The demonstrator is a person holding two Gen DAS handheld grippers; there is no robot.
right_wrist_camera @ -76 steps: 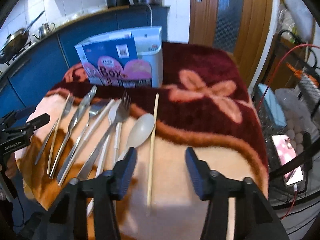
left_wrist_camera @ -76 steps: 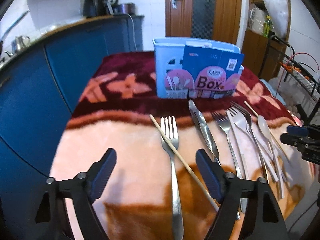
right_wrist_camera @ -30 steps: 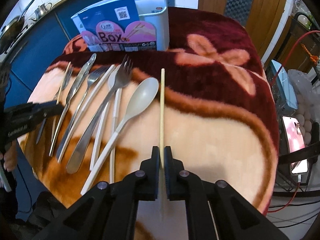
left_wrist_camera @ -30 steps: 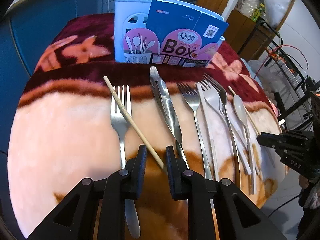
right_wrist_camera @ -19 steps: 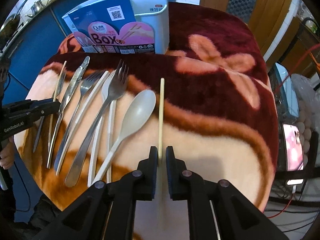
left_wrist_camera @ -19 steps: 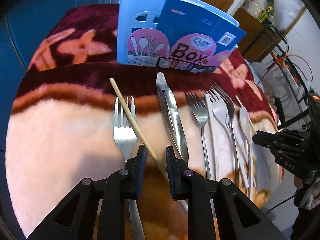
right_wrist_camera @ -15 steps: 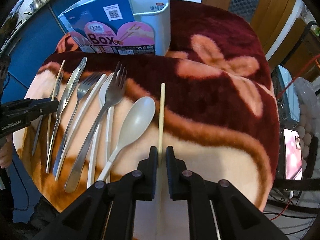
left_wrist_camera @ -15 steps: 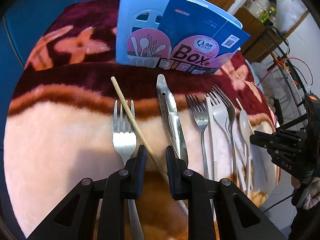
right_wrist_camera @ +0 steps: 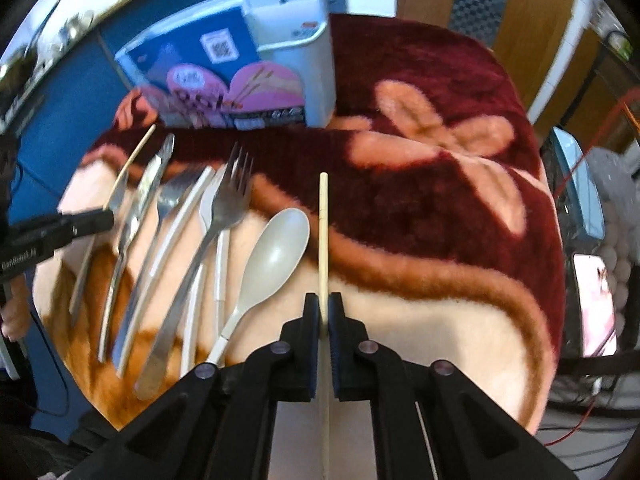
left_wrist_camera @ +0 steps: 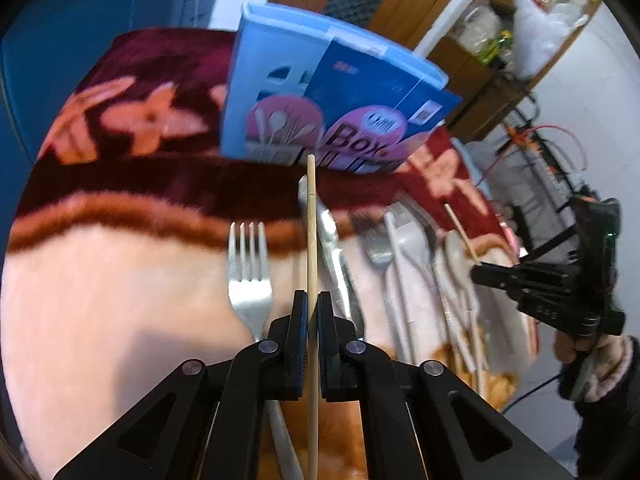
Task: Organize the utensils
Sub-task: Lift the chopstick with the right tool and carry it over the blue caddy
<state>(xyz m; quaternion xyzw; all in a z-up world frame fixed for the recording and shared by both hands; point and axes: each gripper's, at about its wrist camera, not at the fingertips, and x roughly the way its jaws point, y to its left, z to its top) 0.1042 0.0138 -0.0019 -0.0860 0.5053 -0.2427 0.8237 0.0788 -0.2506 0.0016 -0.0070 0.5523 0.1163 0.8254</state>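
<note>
So at this point we had the left tool (left_wrist_camera: 312,312) clamped on one thin pale wooden chopstick (left_wrist_camera: 311,240), which ran straight up the middle of the left wrist frame and seemed lifted clear of the silver metal fork (left_wrist_camera: 249,276) just left of it. The right tool (right_wrist_camera: 323,312) was pinched on the second wooden chopstick (right_wrist_camera: 323,240), mid-frame, right beside the grey plastic spoon (right_wrist_camera: 272,268).

The light blue plastic utensil holder with its purple "Box" card sleeve (left_wrist_camera: 320,96) sat toward the top of both frames, at the far end of the table under a fuzzy maroon-and-peach flowered blanket (right_wrist_camera: 440,184).

What worried us: both grips were way down near one end of each stick, so a long free end stuck out. Skinny round wood between flat pads likes to pivot, and a swing could have let either one droop or slip out. That card sleeve also looked like it covered the holder's front, so a tip could have snagged on it instead of dropping in. And with two sticks heading for one box, we could have knocked them together.
</note>
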